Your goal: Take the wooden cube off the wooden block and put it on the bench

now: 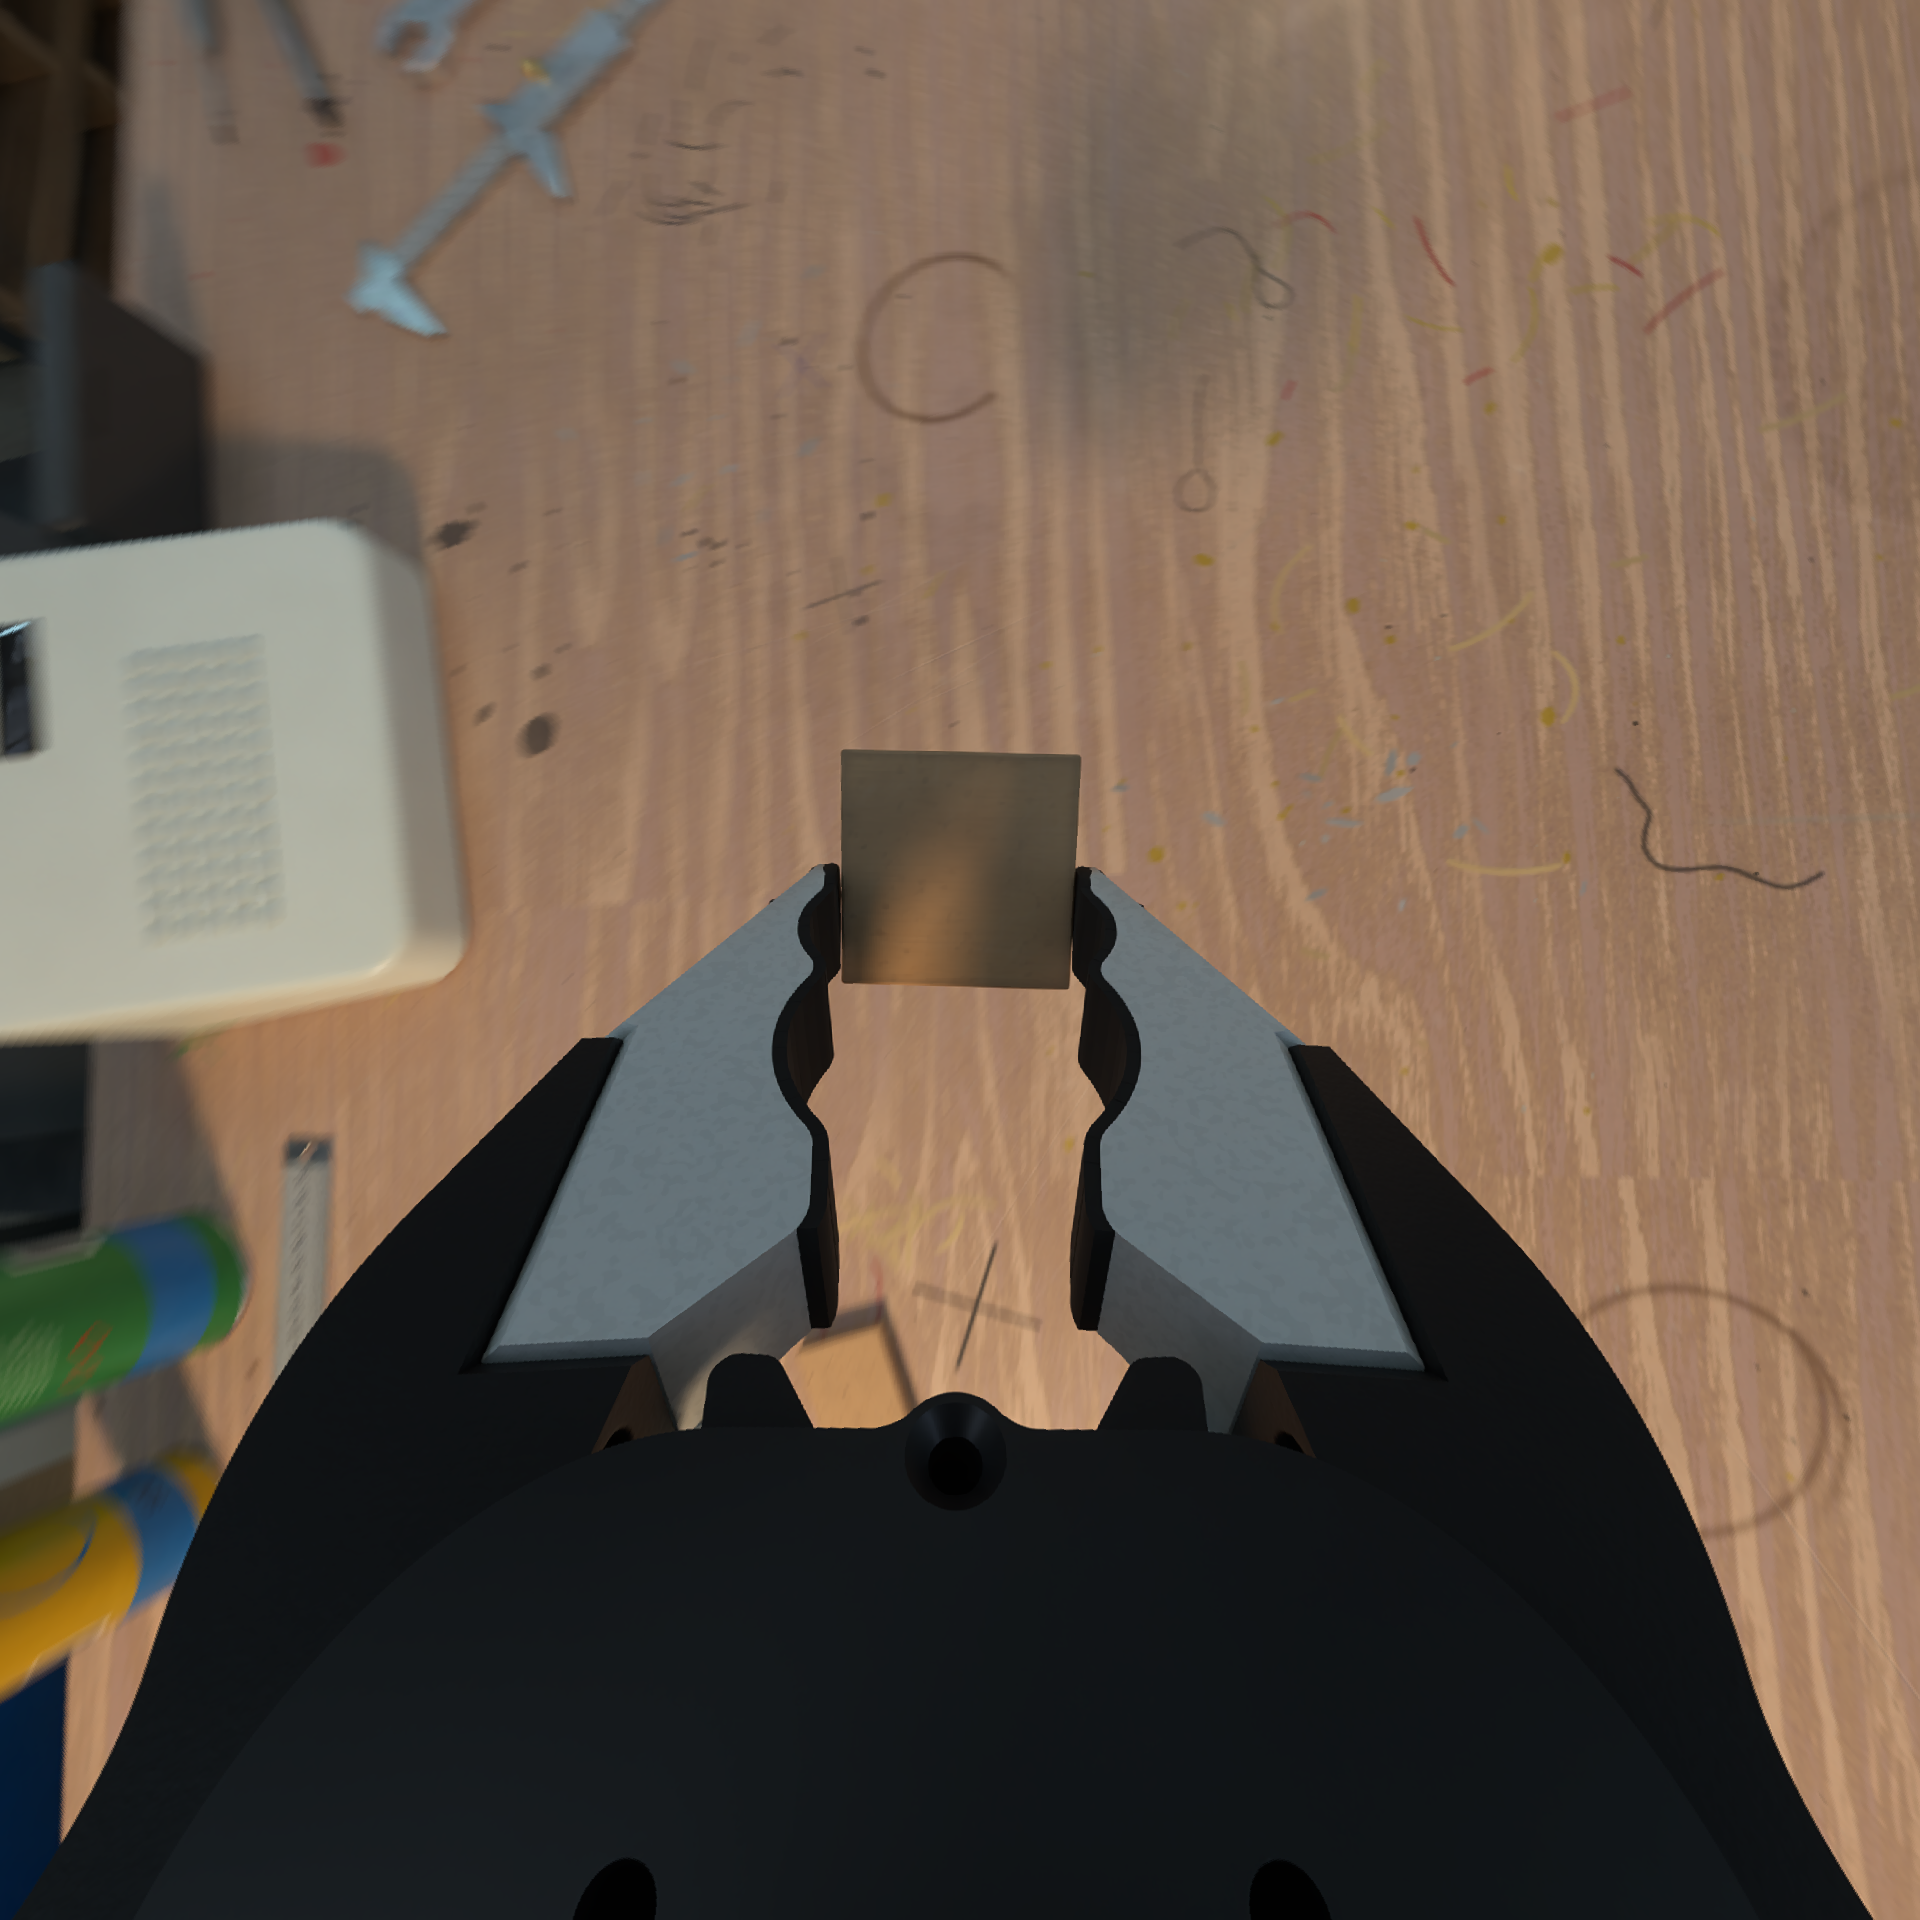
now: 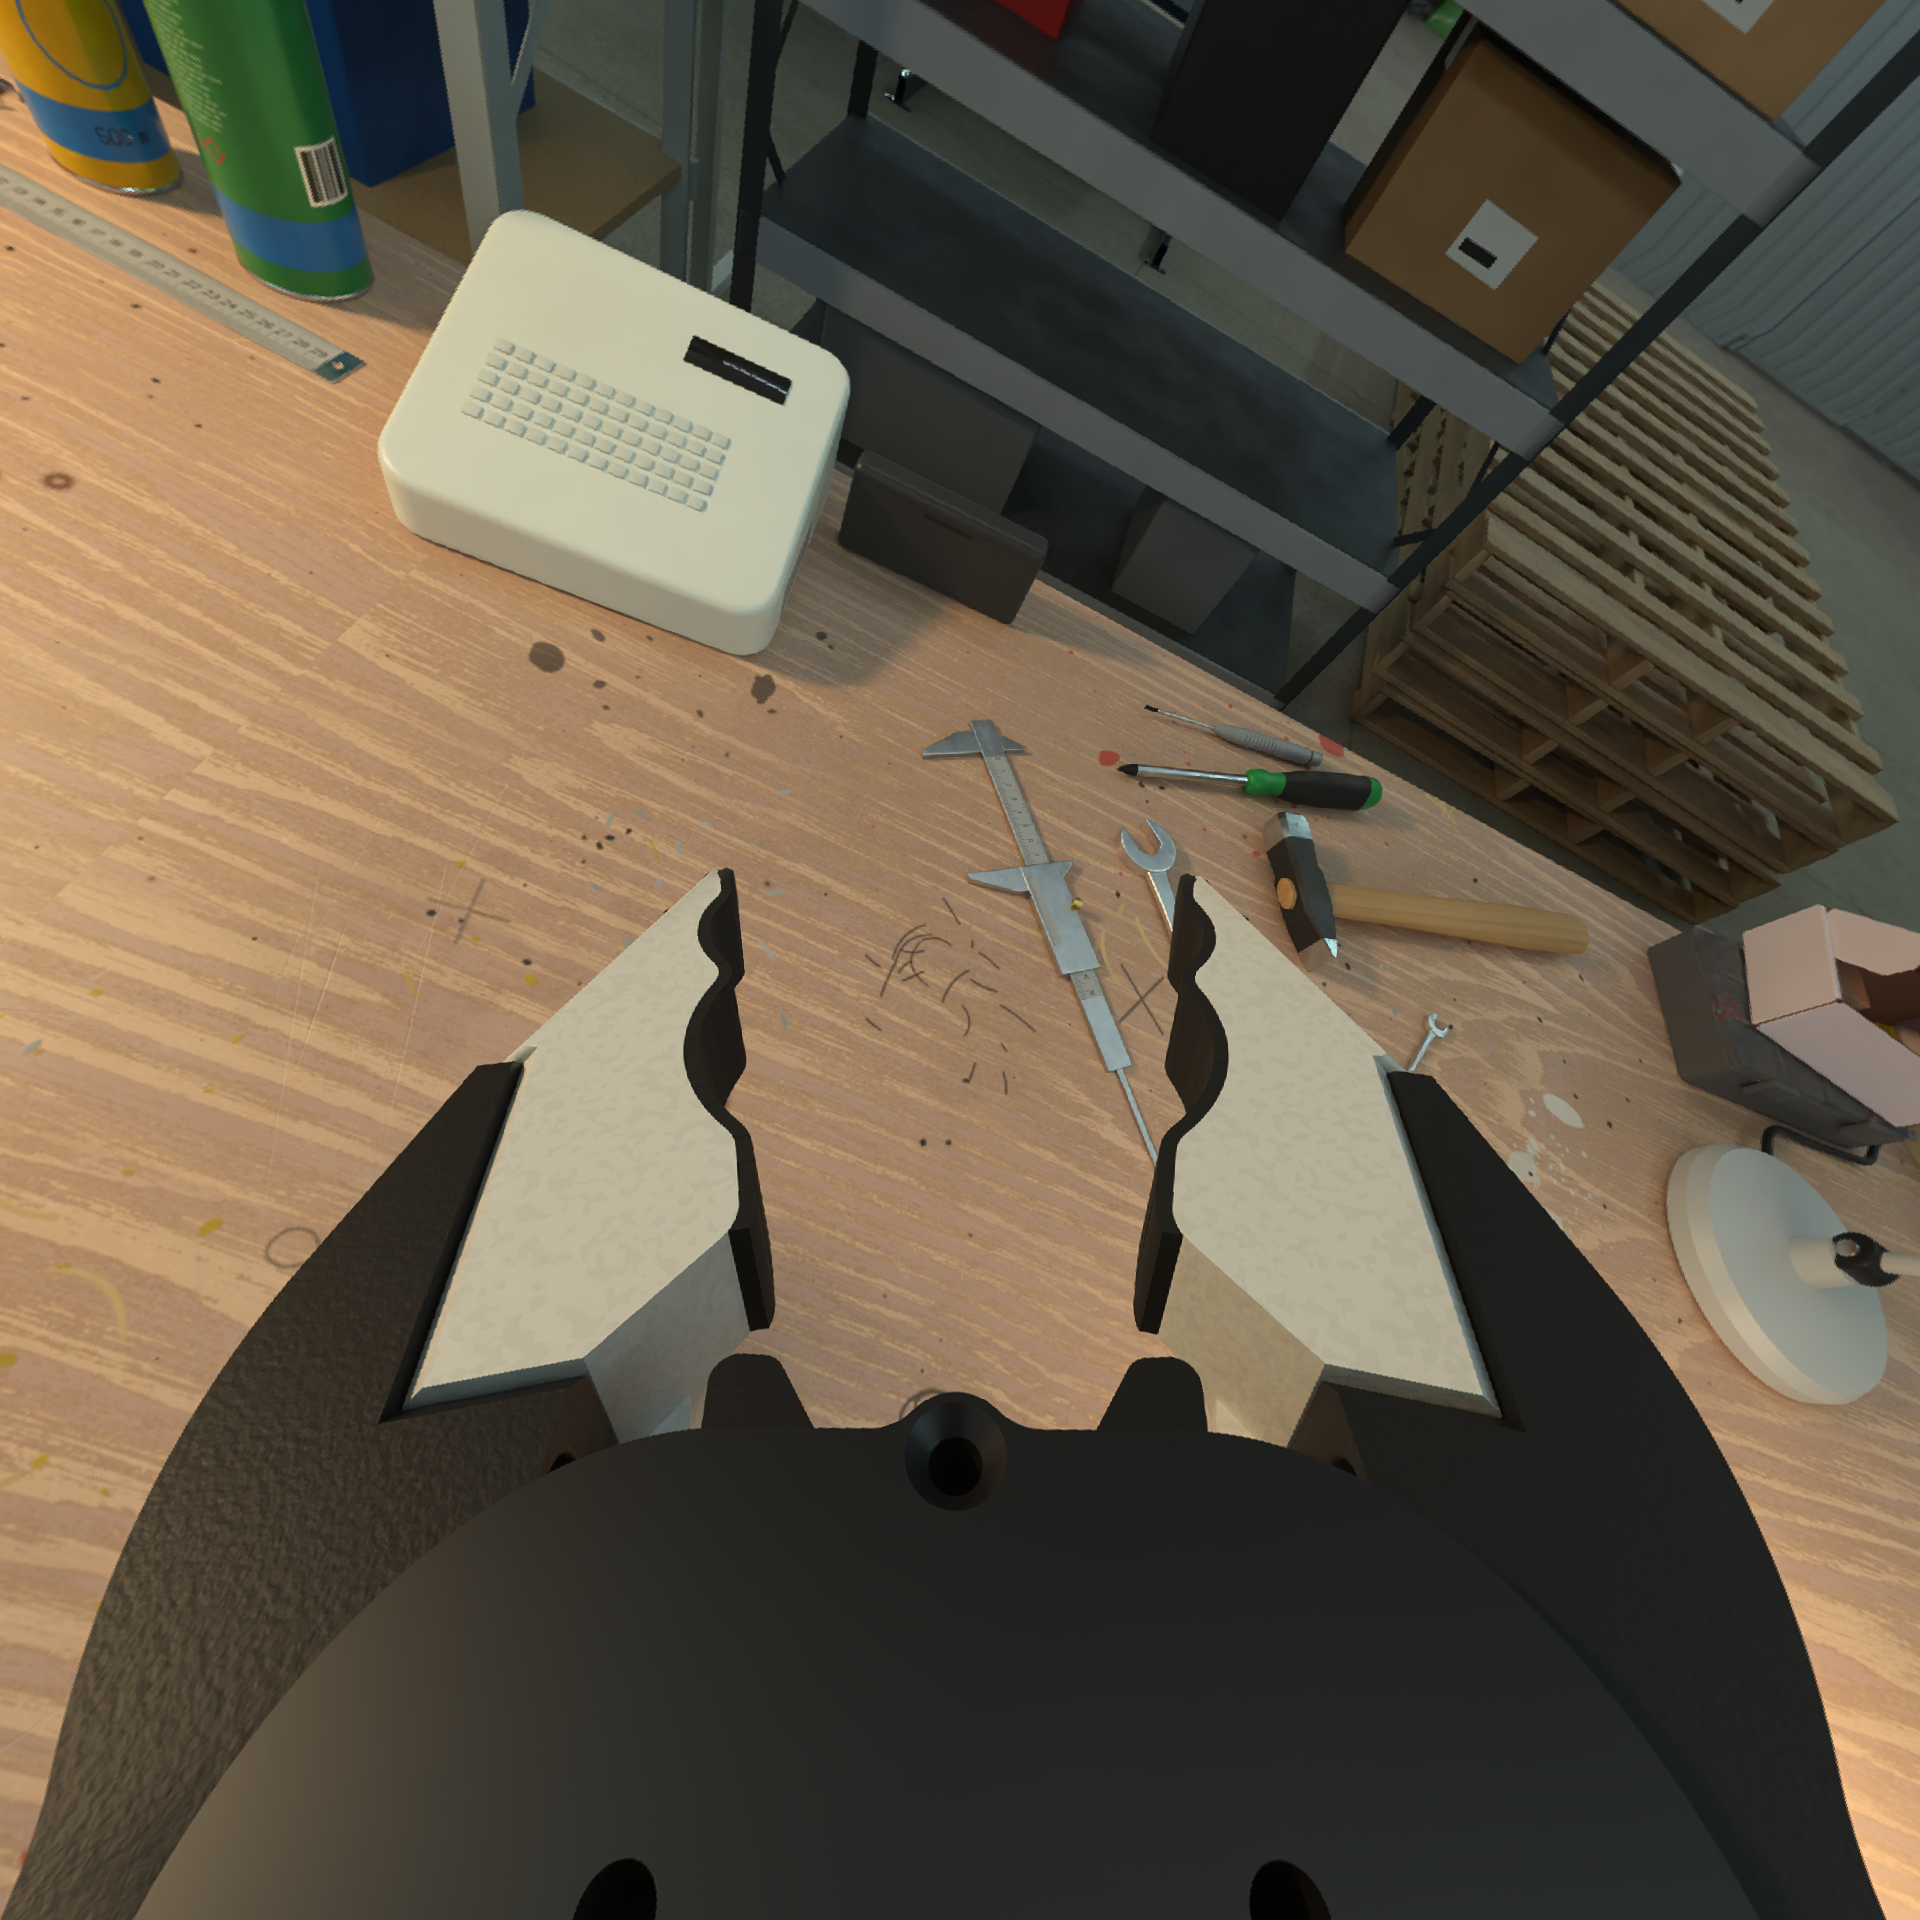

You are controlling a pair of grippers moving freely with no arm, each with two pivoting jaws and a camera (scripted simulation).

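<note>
In the left wrist view, my left gripper [image 1: 956, 920] points straight down at the bench and is shut on the wooden cube [image 1: 958, 868]. Both fingertips press on the cube's sides, and its square top face shows between them, above the wooden bench top [image 1: 1351, 623]. The wooden block is not in view. In the right wrist view, my right gripper [image 2: 956, 899] is open and empty above the bench [image 2: 260, 779], with nothing between its fingers.
A cream box [image 2: 613, 426] [image 1: 208, 769] stands near the bench's back edge, with spray cans [image 2: 265, 145] [image 1: 104, 1320] and a steel ruler [image 2: 177, 275] beside it. A caliper [image 2: 1039, 883], wrench [image 2: 1153, 862], screwdrivers [image 2: 1288, 784] and hammer [image 2: 1382, 904] lie ahead. A lamp base [image 2: 1766, 1278] stands at the right.
</note>
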